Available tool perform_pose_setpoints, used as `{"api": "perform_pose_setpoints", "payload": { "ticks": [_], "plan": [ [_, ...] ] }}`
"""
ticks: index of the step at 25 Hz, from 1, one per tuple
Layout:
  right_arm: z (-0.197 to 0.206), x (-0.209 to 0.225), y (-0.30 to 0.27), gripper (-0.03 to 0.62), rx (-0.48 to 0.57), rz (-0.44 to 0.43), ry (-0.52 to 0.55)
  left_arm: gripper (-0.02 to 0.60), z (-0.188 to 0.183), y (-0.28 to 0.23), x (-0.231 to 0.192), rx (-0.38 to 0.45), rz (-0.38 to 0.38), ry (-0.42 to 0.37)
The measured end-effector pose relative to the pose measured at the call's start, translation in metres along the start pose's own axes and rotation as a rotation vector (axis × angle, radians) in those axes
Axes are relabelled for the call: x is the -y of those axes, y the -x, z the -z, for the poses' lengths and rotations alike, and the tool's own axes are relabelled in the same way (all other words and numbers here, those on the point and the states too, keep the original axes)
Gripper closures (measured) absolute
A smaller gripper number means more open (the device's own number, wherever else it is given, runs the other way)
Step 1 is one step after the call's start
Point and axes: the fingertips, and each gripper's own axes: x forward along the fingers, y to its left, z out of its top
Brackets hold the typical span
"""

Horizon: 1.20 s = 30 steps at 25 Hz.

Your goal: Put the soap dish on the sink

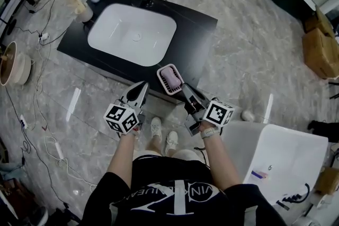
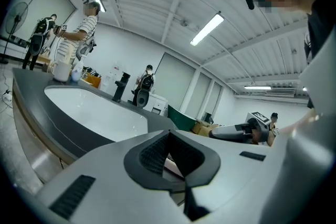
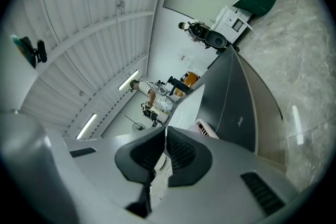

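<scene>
**Operator:** Where is the soap dish, and how is it oriented?

**Technician:** The soap dish (image 1: 170, 79) lies open side up on the black sink counter (image 1: 198, 34). It sits at the front edge, just beside the near right corner of the white basin (image 1: 132, 34). Its long axis runs from basin to front edge, with the near end slanted toward the right gripper (image 1: 186, 88).

**Operator:** What is the state of the grippers?

**Technician:** The right gripper's jaws are pressed together and empty, with the tips just beside the dish. The left gripper (image 1: 143, 85) is the same, pressed together and empty, near the dish's left side.

a test hall: freestanding sink counter (image 1: 197, 28), loose floor cables (image 1: 44, 37), cardboard boxes (image 1: 320, 50), ceiling strip lights (image 2: 207, 29)
</scene>
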Motion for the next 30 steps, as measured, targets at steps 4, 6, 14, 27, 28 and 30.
{"api": "perform_pose_setpoints", "payload": {
  "ticks": [4, 6, 14, 27, 28, 30],
  "plan": [
    [-0.005, -0.002, 0.004, 0.563, -0.018, 0.041, 0.073, 0.568, -0.012, 0.006, 0.000, 0.017, -0.012, -0.034],
    [-0.006, -0.005, 0.005, 0.565, -0.032, 0.051, 0.121, 0.568, -0.018, 0.009, 0.000, 0.025, -0.015, -0.045],
    [-0.013, -0.023, 0.009, 0.566, -0.047, 0.066, 0.280, 0.568, -0.038, 0.025, 0.001, 0.064, -0.036, -0.089],
    [-0.027, -0.048, 0.013, 0.566, -0.041, 0.085, 0.503, 0.568, -0.064, 0.049, 0.001, 0.122, -0.086, -0.152],
    [-0.028, -0.049, 0.013, 0.566, -0.037, 0.083, 0.509, 0.568, -0.065, 0.051, 0.001, 0.126, -0.089, -0.155],
    [-0.031, -0.052, 0.015, 0.566, -0.027, 0.080, 0.517, 0.568, -0.069, 0.054, -0.001, 0.132, -0.097, -0.160]
  ]
}}
